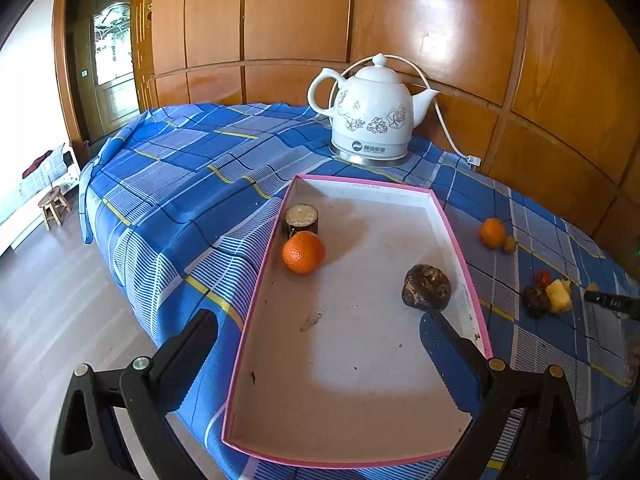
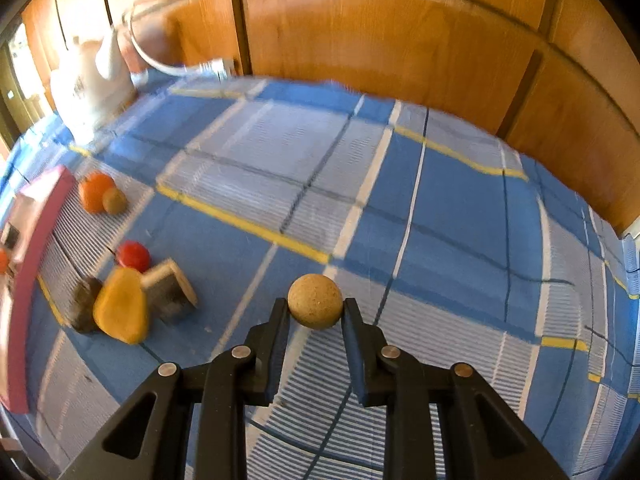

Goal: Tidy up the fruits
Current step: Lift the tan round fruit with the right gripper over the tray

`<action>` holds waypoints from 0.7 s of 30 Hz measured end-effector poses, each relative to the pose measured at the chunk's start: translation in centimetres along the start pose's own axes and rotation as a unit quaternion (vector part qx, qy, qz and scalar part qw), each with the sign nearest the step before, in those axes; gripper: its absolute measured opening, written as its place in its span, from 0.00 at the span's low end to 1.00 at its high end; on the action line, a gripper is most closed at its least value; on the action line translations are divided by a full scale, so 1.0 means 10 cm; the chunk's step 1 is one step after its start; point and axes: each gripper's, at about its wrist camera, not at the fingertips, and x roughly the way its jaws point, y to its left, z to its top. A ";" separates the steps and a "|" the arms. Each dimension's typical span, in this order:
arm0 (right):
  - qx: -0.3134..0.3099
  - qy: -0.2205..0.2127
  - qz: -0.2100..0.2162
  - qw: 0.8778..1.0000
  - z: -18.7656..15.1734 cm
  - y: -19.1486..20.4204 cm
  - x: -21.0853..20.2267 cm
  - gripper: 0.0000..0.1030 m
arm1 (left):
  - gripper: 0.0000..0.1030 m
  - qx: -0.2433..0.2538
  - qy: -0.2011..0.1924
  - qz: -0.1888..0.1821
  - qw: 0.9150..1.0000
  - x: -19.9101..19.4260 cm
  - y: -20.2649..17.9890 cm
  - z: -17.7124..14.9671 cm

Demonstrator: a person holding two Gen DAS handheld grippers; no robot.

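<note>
My right gripper [image 2: 315,304] is shut on a small tan round fruit [image 2: 315,300], held above the blue checked cloth. To its left lie a yellow fruit [image 2: 122,310], a dark fruit [image 2: 82,304], a red fruit [image 2: 133,255] and a brown cut piece [image 2: 170,290]. Farther left sit an orange [image 2: 94,191] and a small brown fruit [image 2: 115,201]. My left gripper [image 1: 320,332] stands open over the pink-rimmed tray [image 1: 260,288], which holds an orange [image 1: 303,252], a dark lumpy fruit [image 1: 427,287] and a dark cut cylinder [image 1: 301,218].
A white kettle [image 1: 370,114] with a cord stands at the back of the table against wooden panels [image 1: 440,20]. The cloth-covered table drops off at the left edge towards the floor [image 1: 52,320], where a small stool [image 1: 54,204] stands.
</note>
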 end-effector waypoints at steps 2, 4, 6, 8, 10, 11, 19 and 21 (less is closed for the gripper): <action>-0.001 -0.022 0.011 1.000 0.03 0.04 -0.13 0.26 | 0.99 -0.004 -0.001 0.003 1.000 0.00 0.03 0.01; -0.015 -0.037 0.030 0.999 0.06 0.15 -0.25 0.26 | 0.99 -0.005 -0.001 0.009 1.000 0.00 0.07 0.03; -0.040 -0.050 0.059 0.996 0.08 0.33 -0.39 0.26 | 0.99 -0.006 0.000 0.010 1.000 0.00 0.11 0.04; -0.070 -0.056 0.098 0.991 0.08 0.60 -0.52 0.26 | 0.99 -0.009 0.001 0.009 1.000 0.00 0.14 0.04; -0.102 -0.060 0.136 0.984 0.04 0.90 -0.63 0.26 | 0.97 -0.016 0.006 0.002 1.000 0.02 0.18 0.04; -0.125 -0.060 0.156 0.978 0.01 1.11 -0.69 0.26 | 0.97 -0.021 0.009 -0.002 1.000 0.03 0.20 0.03; -0.231 -0.052 0.252 0.938 -0.27 2.51 -0.83 0.26 | 0.94 -0.032 0.005 -0.018 0.999 -0.02 0.25 0.03; -0.241 -0.041 0.257 0.935 -0.34 2.70 -0.77 0.26 | 0.94 -0.032 0.004 -0.019 0.999 -0.03 0.27 0.02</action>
